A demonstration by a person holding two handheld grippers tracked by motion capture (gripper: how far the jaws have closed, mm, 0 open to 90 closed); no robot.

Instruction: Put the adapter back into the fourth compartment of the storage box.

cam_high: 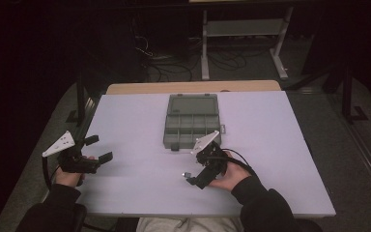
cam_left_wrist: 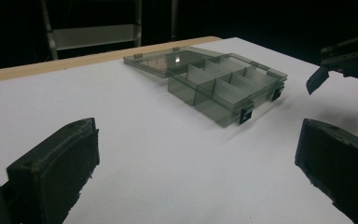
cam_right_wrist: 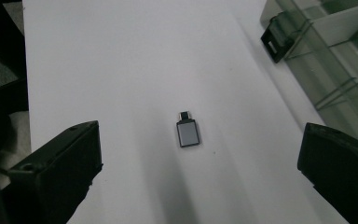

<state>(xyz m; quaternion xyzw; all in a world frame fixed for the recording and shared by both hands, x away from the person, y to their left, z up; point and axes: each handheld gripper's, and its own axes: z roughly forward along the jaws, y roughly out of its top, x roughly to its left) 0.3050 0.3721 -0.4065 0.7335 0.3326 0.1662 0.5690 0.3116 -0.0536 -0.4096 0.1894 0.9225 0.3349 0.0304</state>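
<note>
A small grey adapter (cam_right_wrist: 187, 132) with a short plug end lies flat on the white table (cam_high: 140, 188); it is also a tiny speck (cam_high: 187, 174) just ahead of my right gripper (cam_high: 191, 179). My right gripper (cam_right_wrist: 198, 179) is open, its jaws wide on either side of the adapter and not touching it. A smoky clear compartment box (cam_high: 192, 121) sits at the table's centre with its lid folded back, and its cells look bare (cam_left_wrist: 214, 81). My left gripper (cam_high: 98, 148) hovers at the table's left edge, open (cam_left_wrist: 196, 186) and holding nothing.
The box's black latch (cam_right_wrist: 276, 39) is close to the right gripper's far side. From the left gripper view, the right gripper (cam_left_wrist: 338, 58) hangs beyond the box. A wooden strip (cam_high: 193, 87) edges the table's far side, with a metal stand (cam_high: 244, 29) and cables behind.
</note>
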